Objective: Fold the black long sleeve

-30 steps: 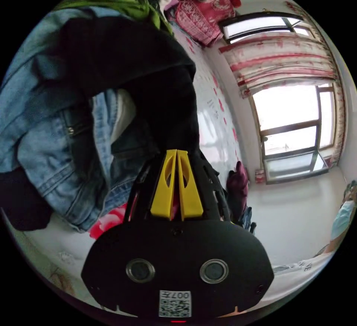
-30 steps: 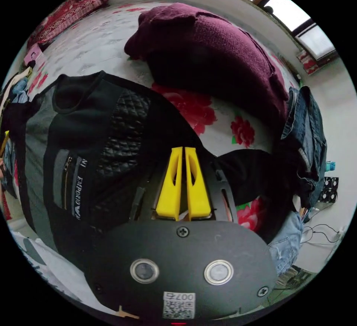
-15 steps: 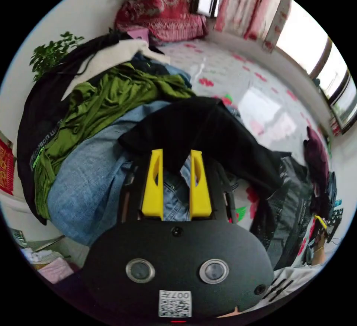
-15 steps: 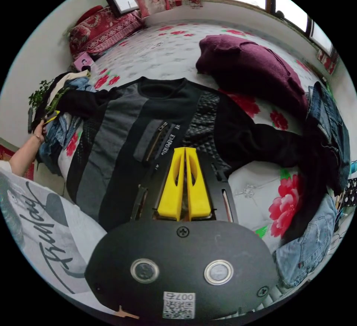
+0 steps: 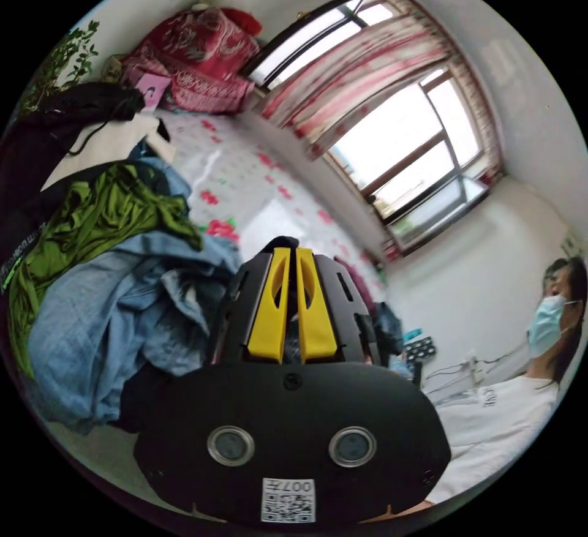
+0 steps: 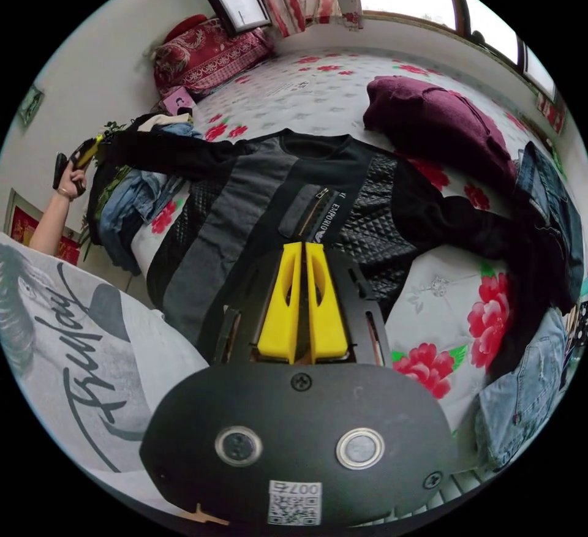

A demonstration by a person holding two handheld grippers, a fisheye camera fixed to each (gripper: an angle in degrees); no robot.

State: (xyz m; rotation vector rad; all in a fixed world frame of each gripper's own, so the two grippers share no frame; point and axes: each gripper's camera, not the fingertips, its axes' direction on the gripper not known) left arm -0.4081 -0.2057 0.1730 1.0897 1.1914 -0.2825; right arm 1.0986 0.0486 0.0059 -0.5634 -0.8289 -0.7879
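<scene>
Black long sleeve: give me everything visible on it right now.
The black long sleeve lies front up, spread flat on the floral bedsheet. It has a round collar, grey vertical panels, quilted shiny black panels and a zipped chest pocket with lettering. One sleeve is stretched out to the left gripper, whose jaws grip the cuff over the clothes pile; the other runs across to the jeans.

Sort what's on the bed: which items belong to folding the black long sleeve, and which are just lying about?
Job:
- black long sleeve, spread flat
- left gripper, at its sleeve end
- right gripper, above its hem

Lying about:
- maroon garment
- jeans
- clothes heap
- red cushions
</scene>
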